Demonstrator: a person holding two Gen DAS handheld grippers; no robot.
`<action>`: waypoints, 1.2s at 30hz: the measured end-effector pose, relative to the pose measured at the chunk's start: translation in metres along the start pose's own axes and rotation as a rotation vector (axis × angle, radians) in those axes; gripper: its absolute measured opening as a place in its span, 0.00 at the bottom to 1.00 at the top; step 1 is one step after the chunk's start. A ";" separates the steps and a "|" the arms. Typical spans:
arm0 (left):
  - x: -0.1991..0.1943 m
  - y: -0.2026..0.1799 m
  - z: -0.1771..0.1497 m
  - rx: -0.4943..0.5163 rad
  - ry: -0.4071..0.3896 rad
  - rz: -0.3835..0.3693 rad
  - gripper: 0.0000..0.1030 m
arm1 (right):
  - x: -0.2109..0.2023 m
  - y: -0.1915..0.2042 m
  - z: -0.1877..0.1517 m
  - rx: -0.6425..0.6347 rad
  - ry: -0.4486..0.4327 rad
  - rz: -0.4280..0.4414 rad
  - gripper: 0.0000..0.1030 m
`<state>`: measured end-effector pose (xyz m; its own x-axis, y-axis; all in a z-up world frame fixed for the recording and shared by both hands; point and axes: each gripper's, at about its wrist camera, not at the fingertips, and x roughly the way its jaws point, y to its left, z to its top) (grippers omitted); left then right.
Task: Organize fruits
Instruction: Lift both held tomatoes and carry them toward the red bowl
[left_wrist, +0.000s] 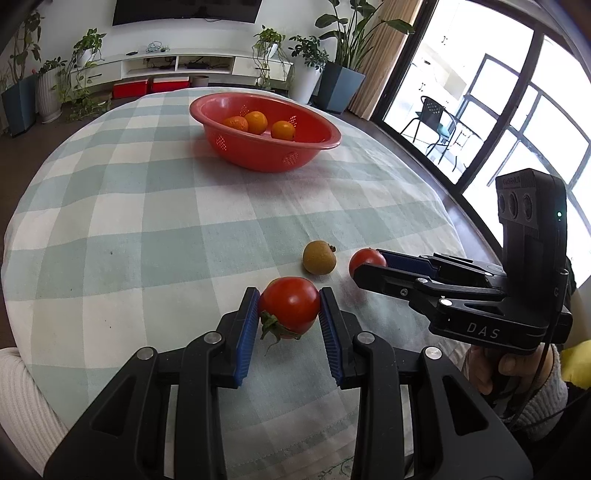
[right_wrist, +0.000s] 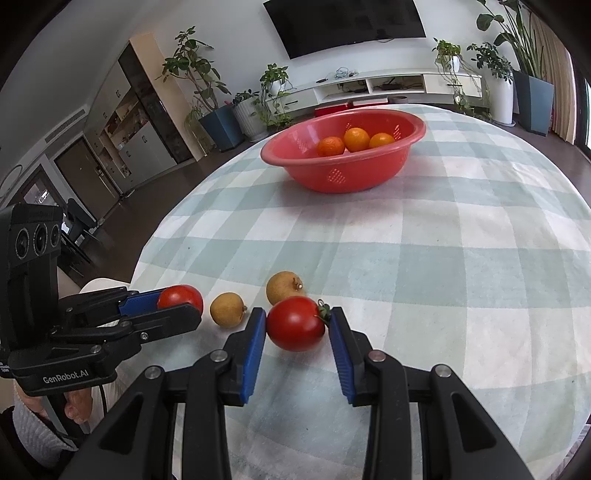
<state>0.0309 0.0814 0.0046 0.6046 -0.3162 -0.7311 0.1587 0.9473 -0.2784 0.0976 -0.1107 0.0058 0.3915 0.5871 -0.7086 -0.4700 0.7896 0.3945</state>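
Three oranges (right_wrist: 356, 142) already sit in the red colander (right_wrist: 343, 181) at upper centre, while the left gripper (left_wrist: 289, 308) and right gripper (right_wrist: 297, 325) each clamp a tomato (left_wrist: 290, 304) (right_wrist: 295, 324), and two brown fruits (right_wrist: 227, 309) remain on the tablecloth (right_wrist: 443, 277).

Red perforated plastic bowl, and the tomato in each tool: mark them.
Red perforated plastic bowl (left_wrist: 325, 146): left wrist view, front rim.
Round red tomato in left tool (left_wrist: 291, 301): left wrist view, top skin.
Round red tomato in right tool (right_wrist: 295, 325): right wrist view, centre skin.
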 end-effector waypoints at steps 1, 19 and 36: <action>0.000 0.000 0.001 -0.001 -0.002 0.000 0.29 | 0.000 -0.001 0.000 0.003 -0.002 0.000 0.37; 0.012 0.008 0.030 -0.017 -0.009 -0.004 0.29 | -0.007 -0.018 0.018 0.067 -0.030 0.022 0.37; 0.024 0.010 0.061 -0.011 -0.032 -0.007 0.29 | -0.013 -0.033 0.045 0.081 -0.064 0.022 0.37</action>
<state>0.0946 0.0869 0.0221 0.6286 -0.3208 -0.7085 0.1542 0.9443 -0.2907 0.1436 -0.1366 0.0278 0.4328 0.6126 -0.6614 -0.4147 0.7867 0.4573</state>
